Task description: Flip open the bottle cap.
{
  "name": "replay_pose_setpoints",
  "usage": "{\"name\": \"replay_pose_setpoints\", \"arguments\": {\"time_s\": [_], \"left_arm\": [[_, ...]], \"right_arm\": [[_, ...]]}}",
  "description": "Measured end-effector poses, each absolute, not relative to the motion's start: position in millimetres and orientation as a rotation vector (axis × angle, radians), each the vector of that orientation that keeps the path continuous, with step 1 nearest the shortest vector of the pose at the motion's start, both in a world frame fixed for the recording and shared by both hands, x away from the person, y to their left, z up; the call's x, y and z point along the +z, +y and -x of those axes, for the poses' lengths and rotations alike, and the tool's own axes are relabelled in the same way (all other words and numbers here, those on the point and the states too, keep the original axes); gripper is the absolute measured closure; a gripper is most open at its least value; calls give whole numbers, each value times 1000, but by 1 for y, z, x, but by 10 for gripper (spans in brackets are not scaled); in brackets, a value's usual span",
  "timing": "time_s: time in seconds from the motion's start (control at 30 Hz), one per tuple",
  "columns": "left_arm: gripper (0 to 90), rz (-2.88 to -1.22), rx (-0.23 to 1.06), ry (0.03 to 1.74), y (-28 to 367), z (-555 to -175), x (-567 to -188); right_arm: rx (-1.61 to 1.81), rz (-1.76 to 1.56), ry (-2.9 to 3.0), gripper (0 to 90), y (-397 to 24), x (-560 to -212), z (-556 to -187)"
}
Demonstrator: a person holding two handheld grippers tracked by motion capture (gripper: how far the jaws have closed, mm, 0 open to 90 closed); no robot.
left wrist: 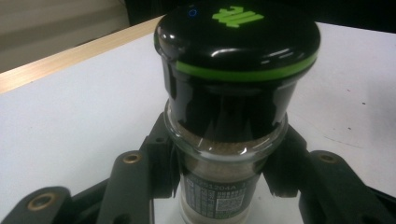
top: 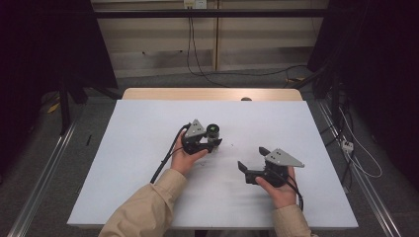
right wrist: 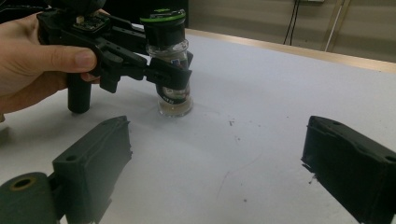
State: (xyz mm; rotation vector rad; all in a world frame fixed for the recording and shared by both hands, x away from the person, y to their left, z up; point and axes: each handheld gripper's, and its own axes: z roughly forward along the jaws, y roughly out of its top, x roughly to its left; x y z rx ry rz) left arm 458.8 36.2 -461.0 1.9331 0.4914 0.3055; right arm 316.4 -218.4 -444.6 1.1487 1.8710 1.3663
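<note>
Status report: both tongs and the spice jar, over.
Left tongs clamped on spice jar, jar upright on table. Right tongs open, empty. Nothing between them.

Dim room with black far corners; the white tabletop (top: 148,148) is evenly lit from above with soft shadows. Glare streaks the jar's black lid (left wrist: 238,42). Nearby gripper parts look blurred, pictures grainy.

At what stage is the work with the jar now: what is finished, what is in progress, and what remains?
Done: the left gripper is shut on the glass body of the spice jar, which stands upright on the white table. In progress: the right gripper is open with nothing between its jaws, apart from the jar and facing it. Left: the black cap is still on the jar; probably the right gripper takes it next.
</note>
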Motion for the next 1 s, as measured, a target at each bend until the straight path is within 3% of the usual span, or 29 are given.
{"name": "replay_pose_setpoints", "arguments": {"time_s": [0.27,1.0], "left_arm": [[534,-1934,307,491,36,-459,-461],[534,-1932,307,493,36,-459,-461]], "right_arm": [[1365,-1156,1877,170,-207,-440,-328],[1405,-1173,1960,545,-186,-433,-360]]}}
